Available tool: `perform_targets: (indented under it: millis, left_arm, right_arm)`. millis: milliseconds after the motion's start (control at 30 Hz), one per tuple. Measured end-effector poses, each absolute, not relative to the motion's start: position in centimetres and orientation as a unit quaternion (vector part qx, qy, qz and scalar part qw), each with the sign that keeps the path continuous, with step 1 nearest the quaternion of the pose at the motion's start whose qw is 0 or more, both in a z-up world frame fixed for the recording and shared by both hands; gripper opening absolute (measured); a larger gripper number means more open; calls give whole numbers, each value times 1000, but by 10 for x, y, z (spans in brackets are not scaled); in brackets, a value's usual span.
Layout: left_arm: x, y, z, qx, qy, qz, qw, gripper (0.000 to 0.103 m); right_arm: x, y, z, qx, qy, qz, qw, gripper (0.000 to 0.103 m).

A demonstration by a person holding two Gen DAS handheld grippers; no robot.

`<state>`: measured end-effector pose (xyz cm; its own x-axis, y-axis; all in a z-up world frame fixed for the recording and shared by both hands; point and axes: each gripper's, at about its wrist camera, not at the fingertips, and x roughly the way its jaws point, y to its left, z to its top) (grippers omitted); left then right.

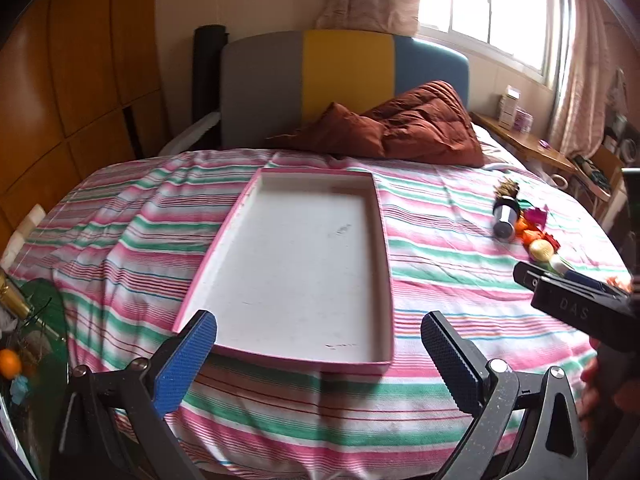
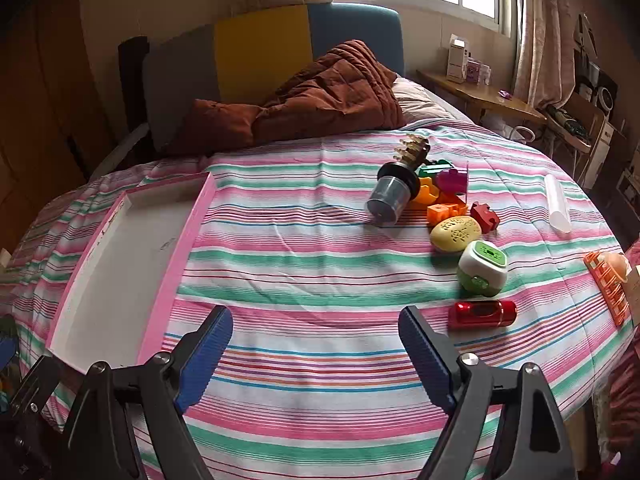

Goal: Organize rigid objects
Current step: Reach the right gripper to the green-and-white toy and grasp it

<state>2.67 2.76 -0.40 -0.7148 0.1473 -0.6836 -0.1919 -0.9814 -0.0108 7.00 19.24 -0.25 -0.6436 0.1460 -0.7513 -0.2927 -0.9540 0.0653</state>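
Observation:
A shallow pink-rimmed box lid (image 1: 384, 240) with a white, bare floor lies on the striped bedspread; its pink side wall (image 2: 176, 264) shows at the left of the right wrist view. My left gripper (image 1: 318, 354) hovers open over its near edge, holding nothing. Right of the lid lies a cluster of small items: a grey cylinder with a black collar (image 2: 390, 196), orange blocks (image 2: 444, 210), a dark red puzzle piece (image 2: 485, 216), a yellow oval case (image 2: 455, 234), a green-and-white gadget (image 2: 482, 267) and a red tube (image 2: 482, 313). My right gripper (image 2: 316, 356) stands open above the bedspread, left of the red tube.
A brown quilt (image 2: 320, 100) is heaped at the headboard. A clear tube (image 2: 558, 204) and an orange rack (image 2: 608, 284) lie near the bed's right edge. A wooden side table (image 2: 480, 96) stands under the window. The right gripper's black body (image 1: 576, 308) shows at the right.

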Motion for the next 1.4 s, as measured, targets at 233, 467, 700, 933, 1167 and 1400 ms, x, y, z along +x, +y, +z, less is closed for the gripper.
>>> perform_targets:
  millis: [233,467,700,933,1167,1400]
  left_arm:
    - [36,46,-8,-371,53,919,120,103]
    - [30,43,-16,-409,19,903,132,103]
    - [29,44,-24,-435,4,890,135,103]
    - [36,53,-21,-428,22,891,148,103]
    - [38,53,-21,-426,19,890,162,103]
    - [38,53,-23,-436,-14,878,197,103]
  right_arm:
    - [84,254,-15,-402,100,897,154,87]
    - [94,322,-43,-415,112,883,189,82]
    - [97,345,-62,-412,120,887,172,82]
    - [83,294,-62,-409,111,901,95,81]
    - [88,268,-32,-342,114,931,50,79]
    - [88,329,-30,-348,134,903,213,70]
